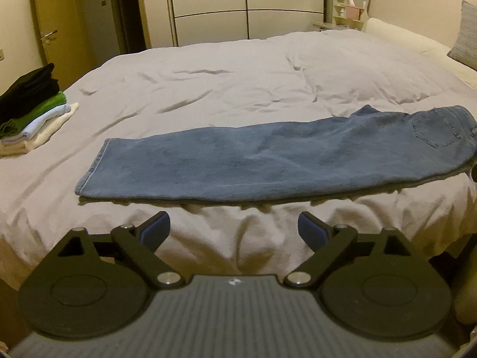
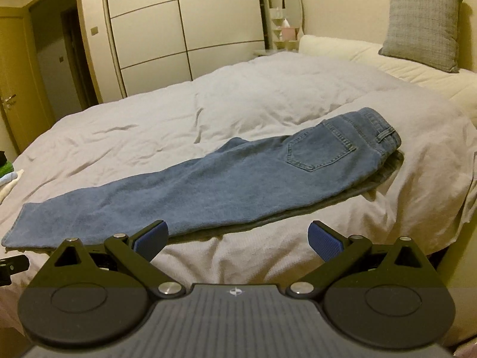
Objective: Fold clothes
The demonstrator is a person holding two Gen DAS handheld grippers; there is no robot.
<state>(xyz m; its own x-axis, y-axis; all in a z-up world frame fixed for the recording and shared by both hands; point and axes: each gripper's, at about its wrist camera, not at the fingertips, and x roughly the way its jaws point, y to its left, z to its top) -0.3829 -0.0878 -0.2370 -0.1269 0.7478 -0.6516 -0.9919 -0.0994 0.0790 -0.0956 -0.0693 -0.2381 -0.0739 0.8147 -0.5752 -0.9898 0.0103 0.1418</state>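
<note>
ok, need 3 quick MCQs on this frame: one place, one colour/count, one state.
1. Where does the stack of folded clothes lie relative to the jeans in the left wrist view?
A left
B right
C on top

2. What colour is the top item of the stack?
A white
B green
C black

3. How do the jeans lie?
A crumpled
B folded lengthwise, one leg over the other, flat
C hanging off the bed

Answers:
1 A, the stack sits at the left edge.
2 C, black lies above green, pale blue and white.
3 B, one leg's width and one back pocket show.
</note>
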